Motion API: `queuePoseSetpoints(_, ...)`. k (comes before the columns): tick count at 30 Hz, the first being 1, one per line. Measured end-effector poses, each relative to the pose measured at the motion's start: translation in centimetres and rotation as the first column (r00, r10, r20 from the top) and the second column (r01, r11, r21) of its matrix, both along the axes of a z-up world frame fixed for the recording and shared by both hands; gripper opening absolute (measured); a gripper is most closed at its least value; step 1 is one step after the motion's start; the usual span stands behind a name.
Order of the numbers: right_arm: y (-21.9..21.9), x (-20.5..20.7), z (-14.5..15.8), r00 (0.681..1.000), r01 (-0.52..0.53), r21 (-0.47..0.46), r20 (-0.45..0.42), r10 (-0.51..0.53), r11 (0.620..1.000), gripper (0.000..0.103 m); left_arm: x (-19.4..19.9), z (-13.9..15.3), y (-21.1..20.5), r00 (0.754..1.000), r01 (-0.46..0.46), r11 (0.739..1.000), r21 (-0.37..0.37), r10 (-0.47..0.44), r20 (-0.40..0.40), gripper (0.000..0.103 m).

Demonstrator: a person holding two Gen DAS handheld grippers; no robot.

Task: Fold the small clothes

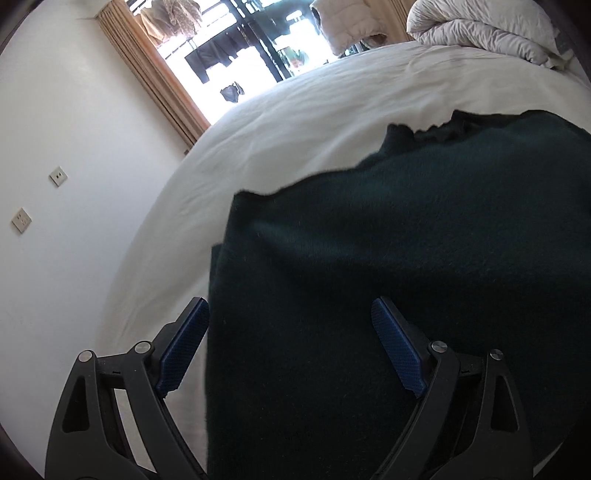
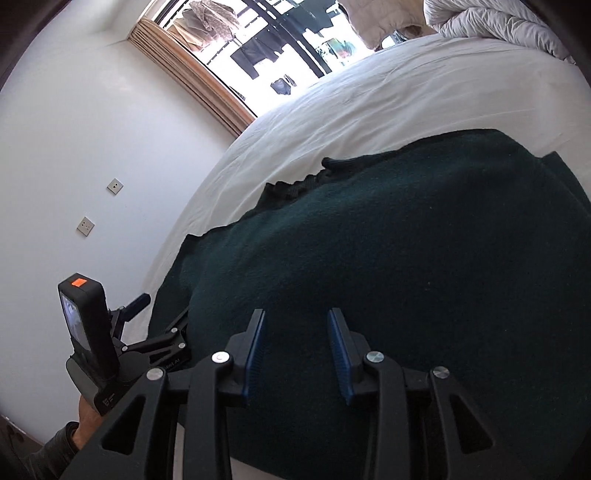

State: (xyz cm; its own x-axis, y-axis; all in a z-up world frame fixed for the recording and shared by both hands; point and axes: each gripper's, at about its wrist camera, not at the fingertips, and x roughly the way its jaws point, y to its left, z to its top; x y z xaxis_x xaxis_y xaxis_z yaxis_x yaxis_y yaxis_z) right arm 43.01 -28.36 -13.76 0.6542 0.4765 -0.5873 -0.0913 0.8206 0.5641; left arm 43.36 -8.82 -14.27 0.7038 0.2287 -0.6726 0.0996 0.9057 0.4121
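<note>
A dark green knitted garment (image 1: 406, 240) lies spread flat on the white bed; in the right wrist view the garment (image 2: 388, 258) fills the middle, with a ribbed edge at its far side. My left gripper (image 1: 290, 301) stands wide open low over the garment's near left edge, and the fabric's edge runs between the fingers without the pads touching it. My right gripper (image 2: 295, 312) hovers over the near part of the cloth, its blue pads a narrow gap apart with nothing pinched. The left gripper (image 2: 162, 310) also shows at the lower left of the right wrist view, held by a hand (image 2: 86, 410).
The white bed sheet (image 1: 295, 122) stretches beyond the garment. A crumpled pale duvet (image 1: 480, 29) lies at the far right. A white wall with two sockets (image 1: 58, 176) stands to the left. A curtained window (image 1: 236, 55) is at the back.
</note>
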Motion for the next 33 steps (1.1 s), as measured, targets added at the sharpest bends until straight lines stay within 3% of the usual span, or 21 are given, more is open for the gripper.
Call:
queuePoseSetpoints(2,-1.9,0.2,-0.3,0.999,0.046,0.024,-0.019,-0.046,0.999,0.011,-0.2,-0.2,1.7,0.999,-0.031,0.994,-0.102,0.029,-0.02,0.095)
queuePoseSetpoints(5,-5.8,-0.2,-0.1,0.986,0.168,-0.022,-0.006,-0.168,0.986,0.011,0.1,-0.3,3.4,0.997,-0.06,0.977,-0.206,0.049,-0.059,0.098)
queuePoseSetpoints(7,-9.2,-0.8,-0.6,0.956,0.291,-0.044,-0.021,-0.292,0.956,0.012,0.0,-0.4,4.0,0.997,-0.062,0.965,-0.255,0.049,-0.059,0.098)
queuePoseSetpoints(9,-12.3,-1.5,-1.2,0.931,0.364,0.025,-0.04,-0.363,0.931,0.0,-0.3,-0.4,4.4,0.997,-0.06,0.954,-0.293,0.046,-0.055,0.098)
queuePoseSetpoints(13,-13.6,-3.0,0.4,0.886,0.463,-0.03,-0.023,-0.463,0.886,0.001,0.6,-0.9,6.2,0.996,-0.07,0.918,-0.391,0.041,-0.083,0.1)
queuePoseSetpoints(15,-11.8,-3.4,1.5,0.898,0.44,-0.022,-0.004,-0.441,0.898,0.009,1.9,-1.2,7.2,0.995,-0.076,0.907,-0.414,0.042,-0.09,0.101)
queuePoseSetpoints(20,-2.2,-2.9,3.2,0.983,0.173,-0.01,0.06,-0.172,0.985,0.037,2.1,-1.3,7.3,0.995,-0.074,0.908,-0.413,0.042,-0.087,0.101)
queuePoseSetpoints(22,1.1,-2.4,2.7,0.995,0.089,-0.02,0.047,-0.088,0.996,0.039,2.2,-1.3,7.5,0.995,-0.076,0.904,-0.42,0.041,-0.091,0.101)
queuePoseSetpoints(24,3.0,-1.8,1.6,1.0,0.029,-0.054,0.005,-0.029,0.998,0.039,2.3,-1.3,7.5,0.995,-0.076,0.902,-0.424,0.039,-0.094,0.101)
queuePoseSetpoints(27,2.1,-1.7,-0.5,0.998,0.049,-0.08,-0.039,-0.053,0.996,0.038,1.7,-1.0,8.1,0.994,-0.076,0.896,-0.438,0.032,-0.107,0.102)
queuePoseSetpoints(31,-2.4,-2.4,-1.4,0.984,0.167,-0.022,-0.055,-0.168,0.986,0.009,1.3,-1.1,8.6,0.993,-0.072,0.893,-0.443,0.021,-0.118,0.103)
queuePoseSetpoints(33,-4.4,-3.2,-1.4,0.962,0.262,0.001,-0.077,-0.261,0.965,0.008,1.4,-1.1,8.7,0.993,-0.072,0.892,-0.446,0.022,-0.117,0.103)
